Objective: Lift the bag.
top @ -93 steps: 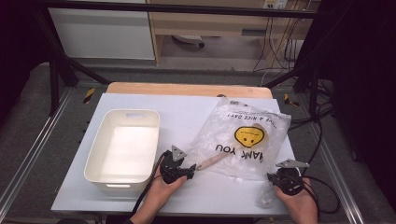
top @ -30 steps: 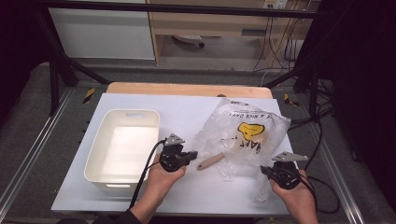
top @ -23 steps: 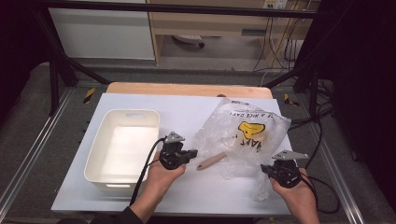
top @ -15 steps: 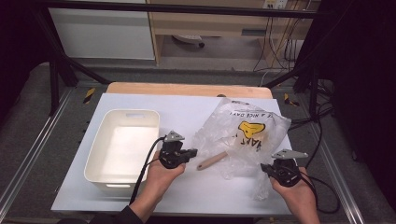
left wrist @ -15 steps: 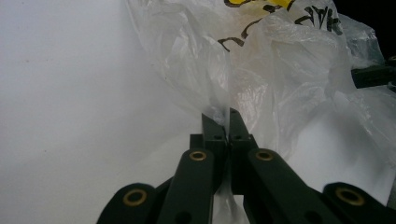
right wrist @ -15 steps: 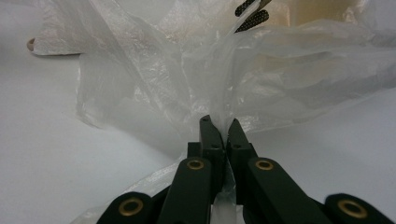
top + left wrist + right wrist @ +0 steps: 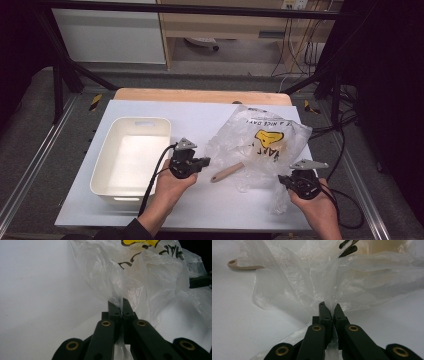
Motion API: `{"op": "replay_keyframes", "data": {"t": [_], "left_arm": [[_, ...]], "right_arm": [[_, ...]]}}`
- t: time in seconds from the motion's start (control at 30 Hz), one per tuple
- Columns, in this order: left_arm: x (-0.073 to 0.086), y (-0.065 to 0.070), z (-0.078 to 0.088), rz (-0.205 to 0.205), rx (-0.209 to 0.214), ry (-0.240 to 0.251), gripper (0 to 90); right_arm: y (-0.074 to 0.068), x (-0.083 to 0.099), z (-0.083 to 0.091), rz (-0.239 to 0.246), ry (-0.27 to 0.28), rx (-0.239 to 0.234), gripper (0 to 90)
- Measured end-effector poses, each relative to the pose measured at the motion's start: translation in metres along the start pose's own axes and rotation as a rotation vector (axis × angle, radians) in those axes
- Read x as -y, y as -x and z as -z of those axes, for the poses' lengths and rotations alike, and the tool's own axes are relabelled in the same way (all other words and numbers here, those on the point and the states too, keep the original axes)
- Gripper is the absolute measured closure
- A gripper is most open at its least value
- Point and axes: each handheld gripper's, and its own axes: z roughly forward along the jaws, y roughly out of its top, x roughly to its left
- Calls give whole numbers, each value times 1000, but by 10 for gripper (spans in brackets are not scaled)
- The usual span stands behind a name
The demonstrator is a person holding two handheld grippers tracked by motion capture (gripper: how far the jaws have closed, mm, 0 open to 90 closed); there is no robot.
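A clear plastic bag [image 7: 260, 142] with a yellow smiley print lies crumpled on the white table, right of centre. A wooden handle [image 7: 227, 172] pokes out of its near-left opening and also appears in the right gripper view as a handle [image 7: 244, 265]. My left gripper [image 7: 205, 161] sits at the bag's left edge, jaws shut on a fold of the film [image 7: 117, 298]. My right gripper [image 7: 283, 180] is at the bag's near-right corner, jaws shut on another strip of film [image 7: 332, 300]. The bag is bunched up between the two grippers.
A white rectangular bin [image 7: 107, 167] stands empty at the table's left, right beside my left hand. The table's near edge [image 7: 200, 227] runs just in front of both hands. Cables hang off the right side.
The bag, flat three seconds ago, is now gathered and puffed up between the grippers. My left gripper has crept slightly toward the bag; the right hand has kept still.
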Motion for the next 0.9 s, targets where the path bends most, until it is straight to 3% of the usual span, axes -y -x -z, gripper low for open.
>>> {"op": "replay_keyframes", "data": {"t": [0.1,0.5,0.9], "left_arm": [[-4,-4,2,12,11,2,900],[-22,-20,14,1,-16,12,900],[-54,-31,34,-9,-27,24,900]], "right_arm": [[-2,-3,-2,8,-7,-5,900],[-14,-27,-8,52,1,-36,900],[-24,-63,-6,110,21,-56,900]]}}
